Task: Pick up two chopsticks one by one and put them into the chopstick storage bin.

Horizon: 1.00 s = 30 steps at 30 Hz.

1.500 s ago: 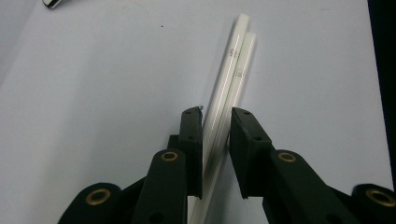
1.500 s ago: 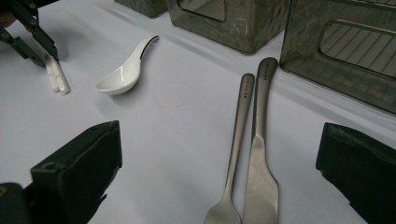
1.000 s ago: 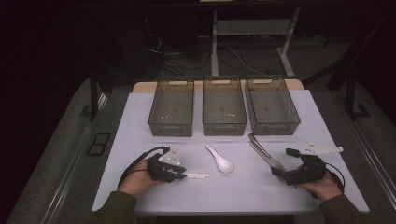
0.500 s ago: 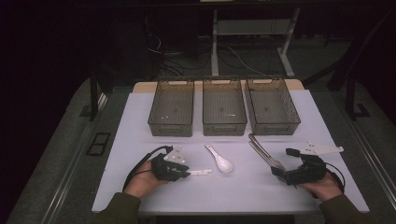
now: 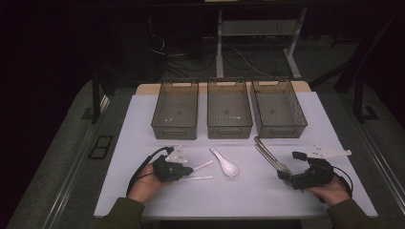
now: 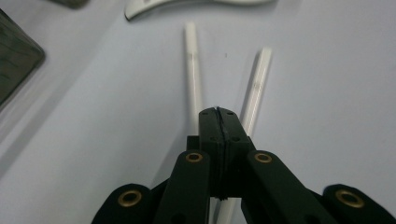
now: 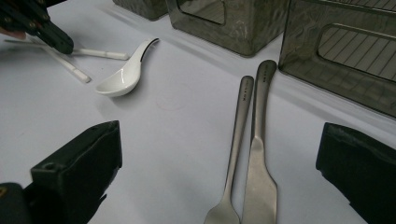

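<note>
Barely begun, judging by the layout: 5 pieces of cutlery lying on the white table [image 5: 138, 119], none visibly in the 3 dark bins at the far edge, left bin [image 5: 175, 130], middle bin [image 5: 229, 130], right bin [image 5: 282, 129]. Hard to be sure through the tinted walls, but nothing cutlery-shaped shows inside.

Nearest the work: 2 white chopsticks [image 6: 193, 70] flat on the table in a shallow V, tips pointing toward the white spoon [image 5: 227, 166]. Left gripper [image 5: 190, 171] down low right over their near ends, jaws pressed flat together with only a thin seam between them in the left gripper view. 1 stick running on beneath the jaws, the other ending just behind them; cannot tell whether either is actually pinched, and both look to be resting on the surface.

Over on the other side: right gripper [image 5: 282, 177] with jaws spread wide, holding nothing, straddling the near ends of a steel fork [image 7: 239, 116] and steel knife [image 7: 258, 154] that lie side by side, touching or nearly so, handles aimed at the right bin.

Done so far, as far as visible: nothing sorted. Left to do, probably: get a real grip on the chopsticks, carry them to a bin, then the spoon, fork and knife in turn
</note>
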{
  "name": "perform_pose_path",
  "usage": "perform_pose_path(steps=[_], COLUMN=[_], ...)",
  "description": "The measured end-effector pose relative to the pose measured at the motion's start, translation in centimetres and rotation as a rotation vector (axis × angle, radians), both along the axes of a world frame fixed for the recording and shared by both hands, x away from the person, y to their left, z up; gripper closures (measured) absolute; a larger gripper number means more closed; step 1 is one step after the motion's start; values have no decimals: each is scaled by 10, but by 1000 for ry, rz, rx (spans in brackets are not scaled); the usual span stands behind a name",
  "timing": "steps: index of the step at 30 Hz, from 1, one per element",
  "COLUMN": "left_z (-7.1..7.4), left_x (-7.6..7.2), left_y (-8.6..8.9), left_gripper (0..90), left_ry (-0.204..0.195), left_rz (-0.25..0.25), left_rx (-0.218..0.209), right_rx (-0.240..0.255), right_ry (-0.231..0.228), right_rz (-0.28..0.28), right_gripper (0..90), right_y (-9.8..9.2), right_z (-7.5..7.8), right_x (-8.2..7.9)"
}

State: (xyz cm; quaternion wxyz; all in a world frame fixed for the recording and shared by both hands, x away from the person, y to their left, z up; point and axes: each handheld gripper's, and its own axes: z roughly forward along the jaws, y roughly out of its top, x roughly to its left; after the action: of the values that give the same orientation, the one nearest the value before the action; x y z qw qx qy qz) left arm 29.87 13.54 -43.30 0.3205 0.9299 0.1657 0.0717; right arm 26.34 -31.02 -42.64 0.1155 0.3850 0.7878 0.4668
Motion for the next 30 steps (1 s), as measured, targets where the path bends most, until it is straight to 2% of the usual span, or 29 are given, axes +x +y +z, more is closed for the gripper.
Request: perform_pose_path(steps=[2,6,7,12,14,16,17,22,27,30], left_z=[-2,0,5,10,12,12,12,13,9,4], left_x=[1,3,5,14,25,28,34,44,48,50], left_y=[-1,2,5,7,8,8,9,9,8,8], left_gripper=[874,850,835,688,638,596,581,531,597,656], left_ry=[-3,-9,-36,-63,-38,-29,-4,15,32,43], left_rz=[-20,9,16,40,59,63,68,78,64,53], left_rx=[20,-15,-18,-12,-6,3,13,21,15,30], right_rx=[2,2,2,0,-1,-2,-3,-4,-4,-5], right_ry=[0,-1,-2,2,6,8,6,7,8,8], right_rz=[-2,-4,-4,-2,-1,-1,-2,-1,0,0], right_gripper=[4,4,4,4,4,4,4,4,4,4], right_y=[0,-1,-1,0,0,0,0,0,0,0], right_z=[0,0,0,0,0,-1,-1,-1,-1,-1], right_x=[0,0,0,0,0,1,1,2,2,2])
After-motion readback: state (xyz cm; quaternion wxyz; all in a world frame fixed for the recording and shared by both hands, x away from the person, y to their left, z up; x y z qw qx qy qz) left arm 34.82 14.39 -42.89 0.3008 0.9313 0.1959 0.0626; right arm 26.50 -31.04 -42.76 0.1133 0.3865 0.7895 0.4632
